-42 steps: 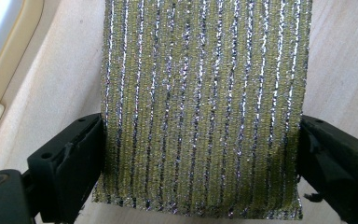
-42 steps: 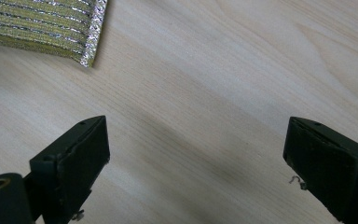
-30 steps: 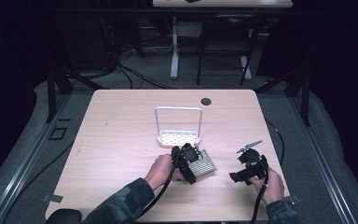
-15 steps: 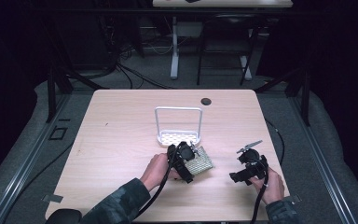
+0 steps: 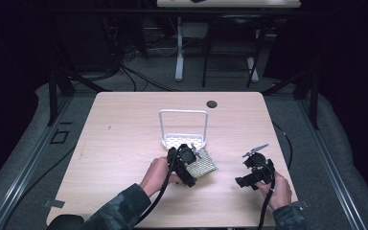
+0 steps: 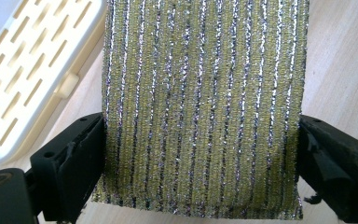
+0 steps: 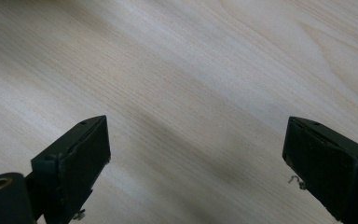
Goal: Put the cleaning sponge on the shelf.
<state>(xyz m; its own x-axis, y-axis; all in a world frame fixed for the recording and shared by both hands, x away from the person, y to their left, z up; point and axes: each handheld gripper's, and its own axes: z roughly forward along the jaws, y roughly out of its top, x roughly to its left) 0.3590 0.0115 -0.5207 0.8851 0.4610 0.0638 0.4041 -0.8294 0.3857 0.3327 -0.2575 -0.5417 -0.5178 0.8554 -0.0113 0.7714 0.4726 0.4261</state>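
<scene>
At the near right of the bench (image 5: 124,124), the right gripper (image 7: 196,163) hangs over bare wood, its jaws spread wide with nothing between them. Left of it, the left gripper (image 6: 200,154) holds a glittery striped sponge (image 6: 200,107) between its jaws. Just beyond stands a white slotted rack (image 5: 184,140), its edge beside the sponge.

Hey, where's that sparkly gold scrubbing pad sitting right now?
In the high view the scrubbing pad lies near the table's front middle, just in front of the white rack, with the left gripper closed around it.
</scene>
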